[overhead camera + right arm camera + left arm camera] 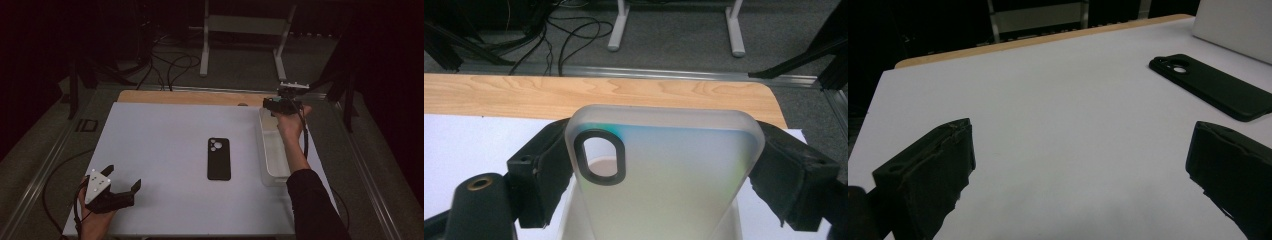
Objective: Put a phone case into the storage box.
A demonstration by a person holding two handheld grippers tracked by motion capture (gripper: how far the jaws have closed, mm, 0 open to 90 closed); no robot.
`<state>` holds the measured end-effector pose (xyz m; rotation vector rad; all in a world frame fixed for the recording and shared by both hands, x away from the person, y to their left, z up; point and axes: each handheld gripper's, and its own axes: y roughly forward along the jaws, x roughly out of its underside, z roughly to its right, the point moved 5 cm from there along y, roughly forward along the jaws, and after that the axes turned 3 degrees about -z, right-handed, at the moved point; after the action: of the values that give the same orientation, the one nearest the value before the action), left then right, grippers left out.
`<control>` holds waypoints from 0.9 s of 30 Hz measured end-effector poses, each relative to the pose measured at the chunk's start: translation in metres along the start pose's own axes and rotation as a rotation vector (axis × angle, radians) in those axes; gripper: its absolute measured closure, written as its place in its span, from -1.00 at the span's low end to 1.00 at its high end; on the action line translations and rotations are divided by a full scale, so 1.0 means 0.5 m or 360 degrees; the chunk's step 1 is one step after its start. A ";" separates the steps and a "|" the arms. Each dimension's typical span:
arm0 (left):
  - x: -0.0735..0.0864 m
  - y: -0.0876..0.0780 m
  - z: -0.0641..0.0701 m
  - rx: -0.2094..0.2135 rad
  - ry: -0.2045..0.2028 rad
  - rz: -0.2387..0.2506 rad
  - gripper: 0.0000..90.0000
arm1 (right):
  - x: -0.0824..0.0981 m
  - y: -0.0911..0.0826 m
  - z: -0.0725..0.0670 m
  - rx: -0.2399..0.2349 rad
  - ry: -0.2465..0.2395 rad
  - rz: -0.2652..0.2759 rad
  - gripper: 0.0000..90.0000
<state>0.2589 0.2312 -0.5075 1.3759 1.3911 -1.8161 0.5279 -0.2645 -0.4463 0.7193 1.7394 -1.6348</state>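
The right gripper [664, 165] is clamped across the width of a translucent phone case [664, 170], holding it just above the clear bin [272, 150]; depositing it appears nearly complete, release pending. The black phone case [219, 158] lies untouched, ahead and to the right of the left gripper [122, 177], whose jaws stand apart and empty. The translucent case is frosted, smooth, round-cornered; the black one matte.

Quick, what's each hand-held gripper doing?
Left hand-held gripper: open, holding nothing.
Right hand-held gripper: shut on the clear phone case.
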 end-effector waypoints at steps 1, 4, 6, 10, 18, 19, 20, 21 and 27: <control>0.000 0.000 0.000 0.0001 0.0001 0.0000 -1.00 | 0.001 0.002 -0.001 -0.0003 -0.0003 -0.0004 -0.63; 0.000 0.000 0.000 0.0001 0.0001 -0.0001 -1.00 | 0.003 0.007 -0.002 -0.0003 -0.0008 -0.0013 -0.63; 0.001 0.000 0.000 0.0000 -0.0002 -0.0002 -1.00 | 0.006 0.011 -0.004 -0.0005 -0.0008 -0.0025 -0.63; 0.001 -0.001 0.000 -0.0002 -0.0002 -0.0001 -1.00 | 0.010 0.019 -0.005 -0.0004 -0.0019 -0.0043 -0.63; 0.002 -0.003 -0.001 -0.0004 -0.0001 -0.0002 -1.00 | 0.015 0.031 -0.008 0.0010 -0.0047 -0.0062 -0.63; 0.002 -0.003 -0.001 -0.0005 -0.0002 -0.0003 -1.00 | 0.015 0.032 -0.008 0.0012 -0.0044 -0.0063 -0.63; 0.003 -0.004 -0.001 -0.0006 -0.0002 -0.0003 -1.00 | 0.015 0.033 -0.007 0.0014 -0.0043 -0.0061 -0.63; 0.003 -0.004 -0.001 -0.0006 -0.0002 -0.0003 -1.00 | 0.014 0.034 -0.006 0.0022 -0.0022 -0.0059 -0.63; 0.003 -0.006 -0.002 -0.0009 -0.0004 -0.0001 -1.00 | 0.016 0.039 0.001 0.0032 0.0026 -0.0076 -0.80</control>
<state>0.2564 0.2335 -0.5077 1.3699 1.3943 -1.8128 0.5377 -0.2636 -0.4650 0.7072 1.7663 -1.6845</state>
